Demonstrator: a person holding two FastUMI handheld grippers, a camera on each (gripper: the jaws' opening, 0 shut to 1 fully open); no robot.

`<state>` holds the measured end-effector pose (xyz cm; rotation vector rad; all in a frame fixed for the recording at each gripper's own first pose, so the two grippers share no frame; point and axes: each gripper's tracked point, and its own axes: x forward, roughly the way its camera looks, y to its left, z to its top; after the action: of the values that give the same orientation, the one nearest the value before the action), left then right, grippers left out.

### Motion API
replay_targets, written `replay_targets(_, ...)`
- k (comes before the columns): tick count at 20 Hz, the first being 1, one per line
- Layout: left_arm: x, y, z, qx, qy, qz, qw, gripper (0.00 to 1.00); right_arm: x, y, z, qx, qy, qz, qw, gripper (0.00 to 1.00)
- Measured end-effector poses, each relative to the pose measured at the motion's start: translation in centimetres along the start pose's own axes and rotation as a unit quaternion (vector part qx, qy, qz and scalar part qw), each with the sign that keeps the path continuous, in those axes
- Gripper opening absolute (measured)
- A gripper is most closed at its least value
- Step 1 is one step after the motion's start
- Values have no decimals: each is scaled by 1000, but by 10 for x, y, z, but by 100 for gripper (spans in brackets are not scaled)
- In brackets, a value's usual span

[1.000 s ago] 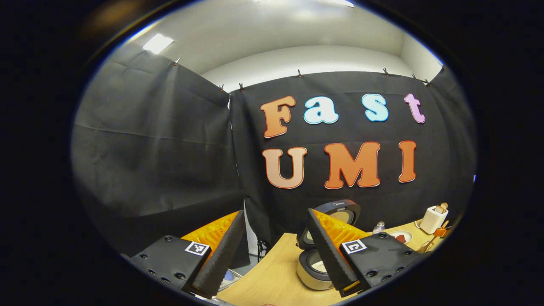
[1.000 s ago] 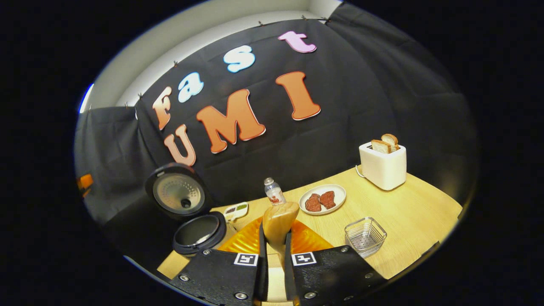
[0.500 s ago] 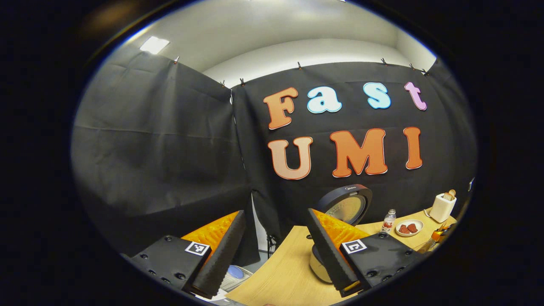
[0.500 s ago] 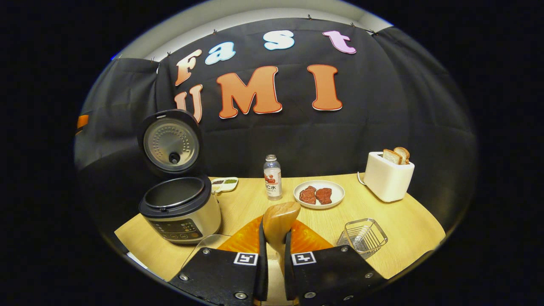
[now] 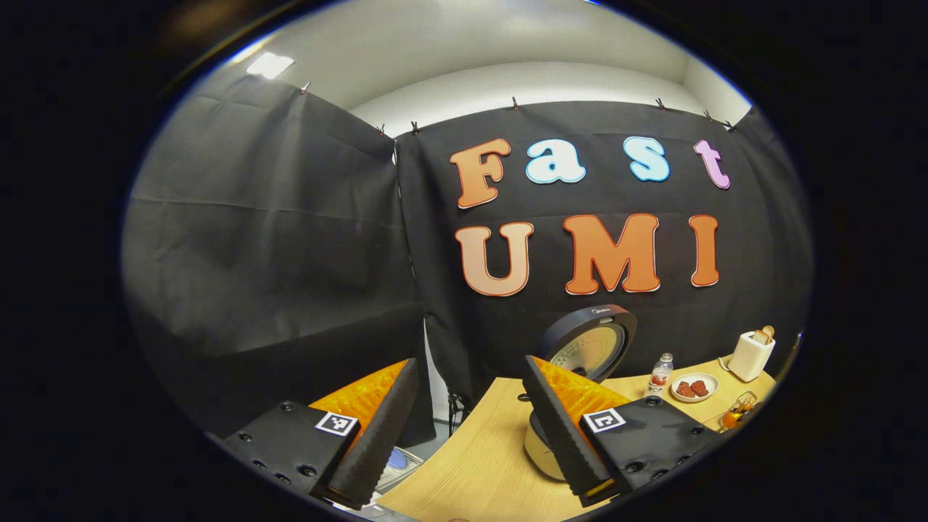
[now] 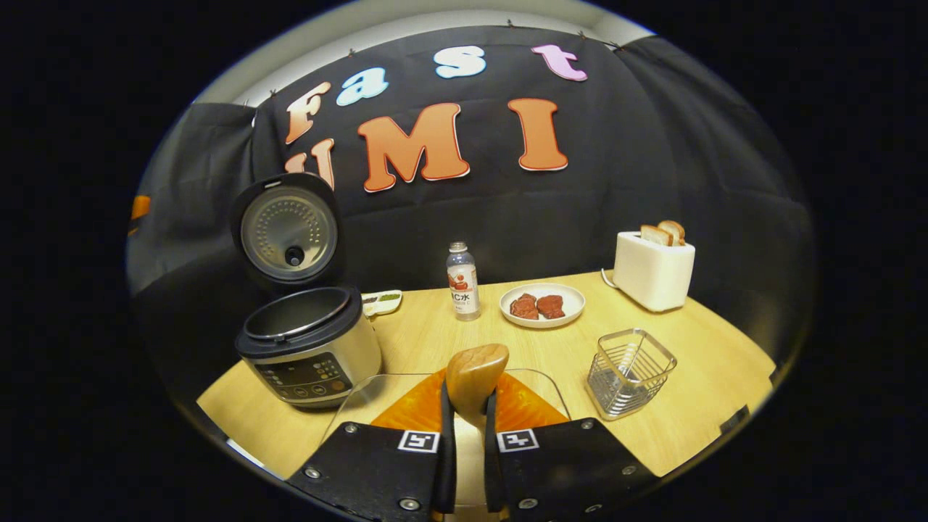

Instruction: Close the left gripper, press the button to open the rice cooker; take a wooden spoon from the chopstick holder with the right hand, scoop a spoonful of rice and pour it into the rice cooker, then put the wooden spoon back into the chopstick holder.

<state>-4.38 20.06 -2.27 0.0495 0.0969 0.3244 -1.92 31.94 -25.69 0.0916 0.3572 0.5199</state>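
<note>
Low in the left gripper view, the left gripper [image 5: 467, 428] gaped wide, holding nothing, cooker [image 5: 587, 348] just beyond. Right gripper view: right gripper [image 6: 464, 442] clamped the spoon [image 6: 475, 373]; cooker [image 6: 308, 344] open, front-left; holder [image 6: 627, 371] front-right.

We saw the rice cooker [image 6: 308, 346] standing on the left part of the wooden table [image 6: 696, 362], its round lid [image 6: 286, 230] raised upright behind the open pot, the silvery inner face of the lid turned toward us and the control panel on the front. The wooden spoon [image 6: 475, 373] stood with its bowl up, its handle pinched between the two fingers of the right gripper [image 6: 465, 453]. The wire chopstick holder [image 6: 629, 372] sat upright to the right, well apart from the cooker. In the left gripper view the cooker [image 5: 540, 449] showed partly behind a finger.
</note>
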Motion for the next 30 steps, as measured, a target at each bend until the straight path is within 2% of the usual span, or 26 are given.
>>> replay_targets(3,-1,2,-1,4,0,1,1000,97,1,15,-6,69,6,11,998,15)
replay_targets(7,-1,1,-4,-3,5,-4,1000,97,3,33,-11,129,14,19,991,15)
replay_targets(8,-1,0,-6,-5,6,-5,1000,92,4,38,-14,152,20,24,988,15)
replay_targets(9,-1,0,-7,-6,8,-6,1000,92,5,41,-15,174,23,24,984,15)
replay_targets(10,0,-2,-9,-9,10,-8,1000,100,6,42,-17,194,26,23,980,15)
replay_targets(11,0,-4,-12,-11,14,-10,1000,91,7,40,-17,214,27,18,976,15)
replay_targets(12,1,-6,-14,-14,16,-12,1000,100,9,35,-19,238,30,13,971,15)
replay_targets(13,0,-7,-14,-16,17,-14,1000,100,11,30,-22,268,37,9,963,14)
replay_targets(14,-1,-7,-14,-18,18,-15,1000,92,14,22,-24,302,46,4,952,14)
replay_targets(17,-2,-9,-12,-24,18,-17,999,92,16,2,-33,403,61,-8,913,15)
replay_targets(18,-2,-7,-11,-24,18,-17,999,97,15,-4,-36,428,63,-10,902,14)
replay_targets(21,-4,-9,1,-27,8,-17,999,97,6,-22,-35,500,64,-9,864,14)
replay_targets(22,-4,-9,3,-25,5,-15,1000,96,4,-27,-31,516,61,-8,854,14)
replay_targets(23,-4,-9,6,-23,3,-13,1000,95,2,-31,-28,526,59,-9,849,14)
replay_targets(25,-5,-12,11,-21,-1,-12,1000,93,-1,-37,-20,530,56,-9,846,14)
replay_targets(26,-6,-13,14,-21,-3,-11,1000,97,-2,-38,-16,532,56,-7,845,14)
replay_targets(27,-6,-16,16,-21,-4,-11,1000,92,-4,-37,-9,535,56,-5,843,15)
replay_targets(29,-9,-22,15,-19,-2,-13,1000,92,-4,-37,-1,545,60,-2,836,15)
replay_targets(30,-10,-23,16,-19,-3,-12,1000,97,-5,-39,2,550,62,-1,833,15)
